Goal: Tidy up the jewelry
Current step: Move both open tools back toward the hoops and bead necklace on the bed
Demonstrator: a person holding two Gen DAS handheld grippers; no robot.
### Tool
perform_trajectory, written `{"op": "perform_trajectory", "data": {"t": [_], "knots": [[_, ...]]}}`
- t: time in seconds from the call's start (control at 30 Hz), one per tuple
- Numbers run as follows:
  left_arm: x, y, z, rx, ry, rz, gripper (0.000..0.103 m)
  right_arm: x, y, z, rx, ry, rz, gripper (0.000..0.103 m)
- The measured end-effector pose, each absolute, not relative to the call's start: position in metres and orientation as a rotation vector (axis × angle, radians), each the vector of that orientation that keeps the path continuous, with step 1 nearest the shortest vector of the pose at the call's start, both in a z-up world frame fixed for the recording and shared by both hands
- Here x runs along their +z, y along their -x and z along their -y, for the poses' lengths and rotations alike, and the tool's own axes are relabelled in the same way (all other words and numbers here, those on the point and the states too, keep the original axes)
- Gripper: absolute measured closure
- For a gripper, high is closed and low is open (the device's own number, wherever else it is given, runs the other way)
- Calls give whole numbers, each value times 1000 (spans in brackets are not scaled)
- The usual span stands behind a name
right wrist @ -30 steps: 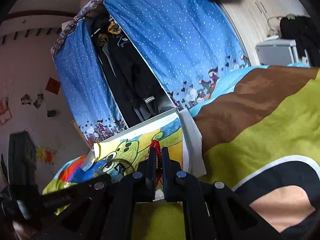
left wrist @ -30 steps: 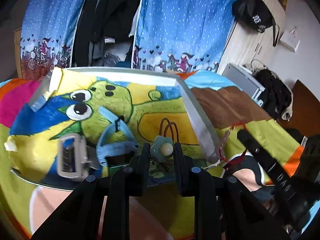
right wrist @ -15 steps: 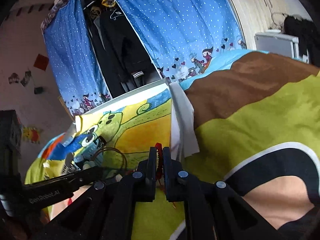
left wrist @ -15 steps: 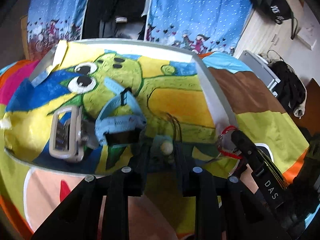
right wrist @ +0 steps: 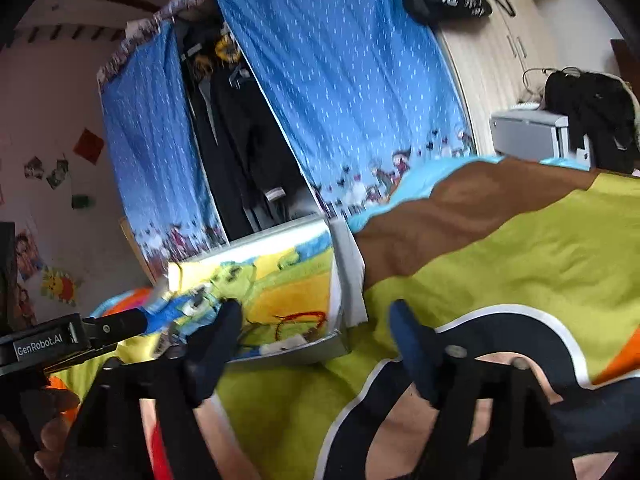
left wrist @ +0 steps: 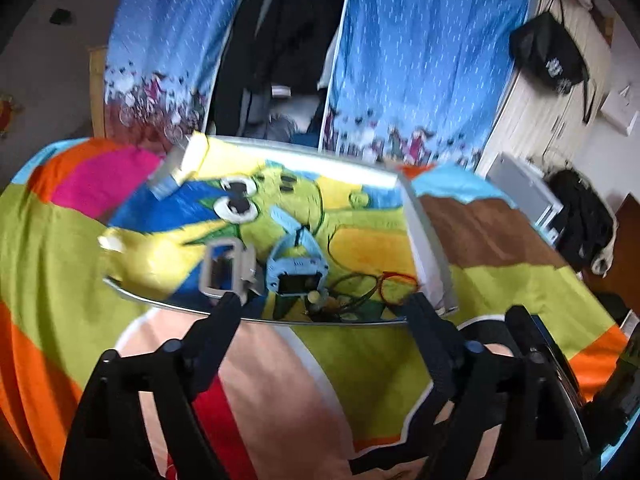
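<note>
**Item count on tray**

One tray (left wrist: 424, 240), mid-frame. On it: one grey watch (left wrist: 224, 270), one blue watch (left wrist: 296, 268), one red bracelet (left wrist: 396, 286), one dark hair tie (left wrist: 352, 284), one flower-shaped piece (left wrist: 315, 298), blurred. Two blue curtains (left wrist: 420, 48) above.

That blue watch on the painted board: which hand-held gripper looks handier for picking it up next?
Probably the left hand-held gripper. It is open and empty, with the blue watch almost straight ahead between its fingers. The right hand-held gripper, also open, faces the board's corner near the red bracelet.
</note>
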State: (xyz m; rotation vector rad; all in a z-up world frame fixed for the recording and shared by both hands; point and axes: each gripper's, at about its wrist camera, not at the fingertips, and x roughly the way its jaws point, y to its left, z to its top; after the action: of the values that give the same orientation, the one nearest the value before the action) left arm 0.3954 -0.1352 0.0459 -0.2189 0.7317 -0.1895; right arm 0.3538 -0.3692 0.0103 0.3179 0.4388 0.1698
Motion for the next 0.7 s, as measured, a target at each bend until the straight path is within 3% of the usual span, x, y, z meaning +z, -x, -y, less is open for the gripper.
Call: {"op": "perform_trajectory", "data": {"t": [0.17,0.7], "knots": [[70,-355,119,-175,224,-633,12,31,-317,360,173,-276,-377,2],[77,-221,63,-167,165,-466,9,56,-184,327,182,-204,-224,0]]}}
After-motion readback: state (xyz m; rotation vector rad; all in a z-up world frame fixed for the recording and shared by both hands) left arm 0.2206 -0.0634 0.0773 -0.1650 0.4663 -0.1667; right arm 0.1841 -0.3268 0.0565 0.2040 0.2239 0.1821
